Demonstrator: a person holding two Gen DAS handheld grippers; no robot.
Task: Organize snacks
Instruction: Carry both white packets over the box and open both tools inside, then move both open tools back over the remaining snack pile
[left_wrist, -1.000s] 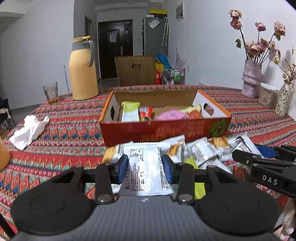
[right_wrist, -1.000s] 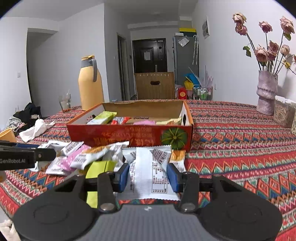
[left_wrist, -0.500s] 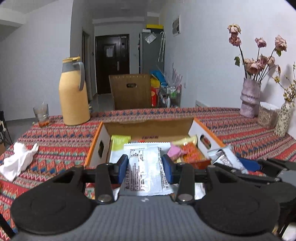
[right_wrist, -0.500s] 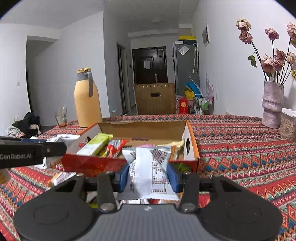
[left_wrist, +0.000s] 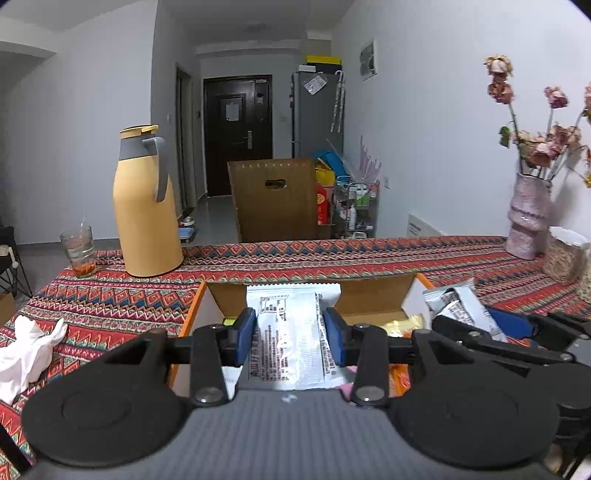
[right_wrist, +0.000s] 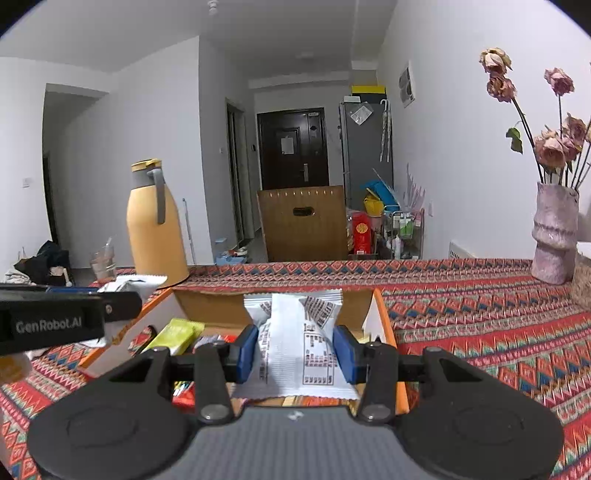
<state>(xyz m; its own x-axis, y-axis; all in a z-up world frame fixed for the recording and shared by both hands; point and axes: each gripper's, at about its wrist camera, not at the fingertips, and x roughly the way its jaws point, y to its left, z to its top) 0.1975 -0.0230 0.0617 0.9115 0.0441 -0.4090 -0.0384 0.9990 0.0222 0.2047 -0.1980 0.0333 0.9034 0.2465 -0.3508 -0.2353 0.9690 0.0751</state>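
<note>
Left tool (left_wrist: 291, 334) and right tool (right_wrist: 299, 349) each clamp a white packet (left_wrist: 291, 339).

The box (right_wrist: 384, 325) sits on the table (right_wrist: 480, 295) — jug (right_wrist: 157, 225) behind-left, vase (right_wrist: 554, 236) far right.

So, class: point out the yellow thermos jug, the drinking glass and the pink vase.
yellow thermos jug (left_wrist: 146, 221), left wrist view, middle of its body.
drinking glass (left_wrist: 78, 249), left wrist view, its clear side wall.
pink vase (right_wrist: 554, 236), right wrist view, middle of its ribbed body.
</note>
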